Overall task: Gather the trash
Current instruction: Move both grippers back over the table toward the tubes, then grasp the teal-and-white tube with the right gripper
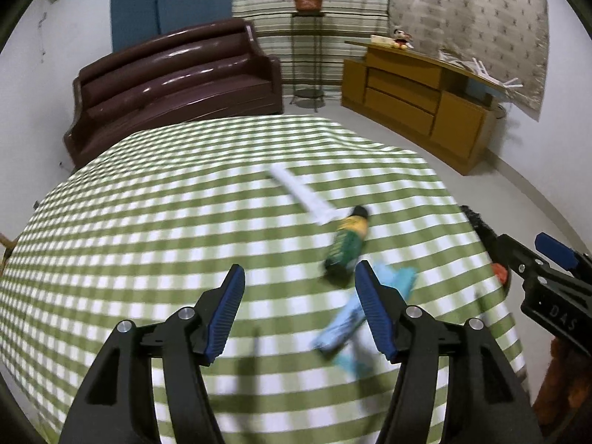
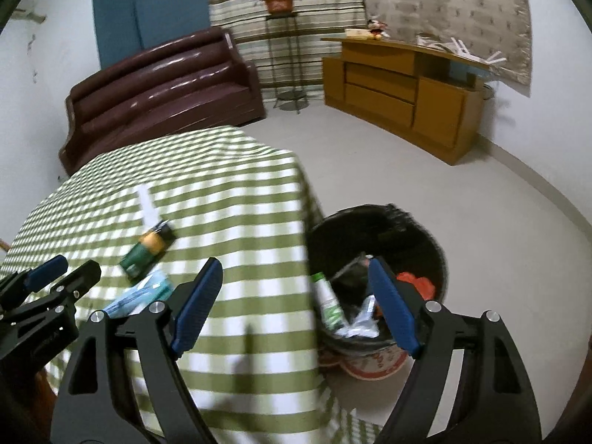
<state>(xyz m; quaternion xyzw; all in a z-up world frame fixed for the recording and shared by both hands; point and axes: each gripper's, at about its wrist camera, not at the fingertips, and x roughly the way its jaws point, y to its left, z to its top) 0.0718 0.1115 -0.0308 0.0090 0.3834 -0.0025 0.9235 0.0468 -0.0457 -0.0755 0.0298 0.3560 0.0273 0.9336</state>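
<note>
On the green checked tablecloth [image 1: 166, 203] lie a green and yellow bottle [image 1: 347, 246], a white paper strip [image 1: 301, 196] and a light blue wrapper [image 1: 344, 327]. My left gripper [image 1: 299, 314] is open and empty above the cloth, the wrapper just beside its right finger. My right gripper [image 2: 296, 307] is open and empty, straddling the table edge and the black trash bin [image 2: 407, 229], which holds several pieces of trash. The bottle [image 2: 148, 249], strip [image 2: 148, 207] and wrapper [image 2: 142, 292] also show in the right wrist view. Both views are motion-blurred.
A brown sofa [image 1: 174, 85] stands behind the table. A wooden cabinet [image 1: 418, 96] is at the back right, and a plant stand [image 1: 307, 48] by the striped curtain. Pale floor [image 2: 407, 162] surrounds the bin.
</note>
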